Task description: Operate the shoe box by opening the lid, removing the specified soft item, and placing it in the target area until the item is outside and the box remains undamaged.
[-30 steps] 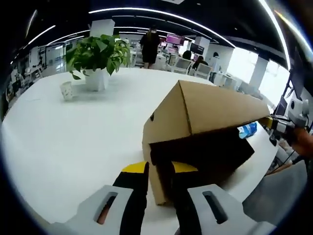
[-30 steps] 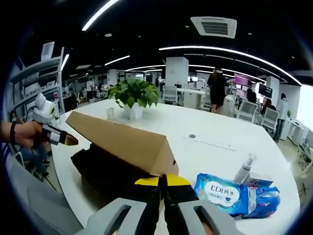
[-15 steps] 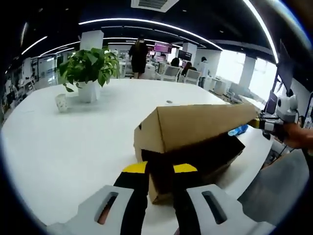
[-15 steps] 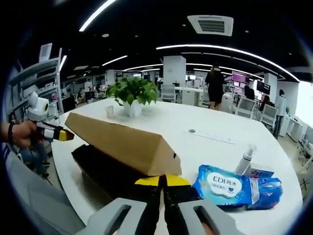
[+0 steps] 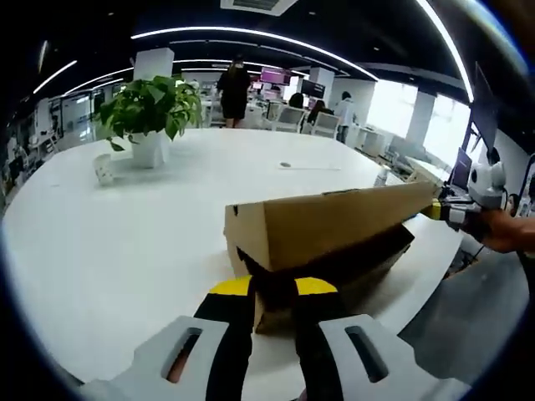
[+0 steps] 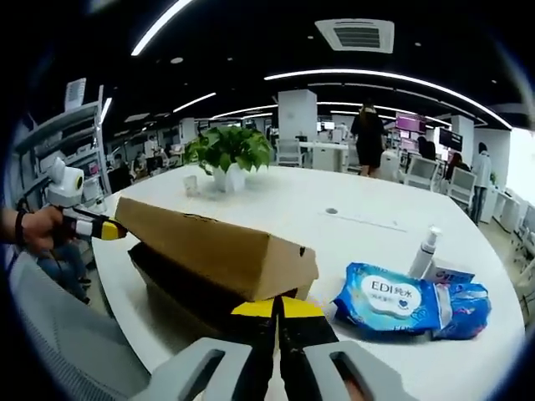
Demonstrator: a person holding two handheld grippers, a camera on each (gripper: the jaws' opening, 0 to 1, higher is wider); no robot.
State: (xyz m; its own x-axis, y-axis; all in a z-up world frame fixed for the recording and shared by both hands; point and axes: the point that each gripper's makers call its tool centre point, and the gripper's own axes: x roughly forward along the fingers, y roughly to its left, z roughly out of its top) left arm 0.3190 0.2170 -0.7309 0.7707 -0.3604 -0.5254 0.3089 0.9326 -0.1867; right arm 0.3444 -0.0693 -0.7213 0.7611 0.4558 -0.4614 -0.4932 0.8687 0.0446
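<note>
A brown cardboard shoe box lies on the white table, its lid lowered close over the dark base. My left gripper is shut on the lid's near end. At the far end, my right gripper meets the lid's corner. In the right gripper view, the lid covers the base; my right gripper is shut at the lid's near edge, and the left gripper holds the far corner. A blue soft wipes pack lies on the table beside the box.
A potted plant and a small cup stand at the table's far side. A white spray bottle stands behind the wipes pack. A hand holds the left gripper near the table edge. People and desks fill the office behind.
The lid has come down from a steep open tilt to nearly flat over the base, with both grippers lowering along with its ends. The wipes pack has stayed on the table.
</note>
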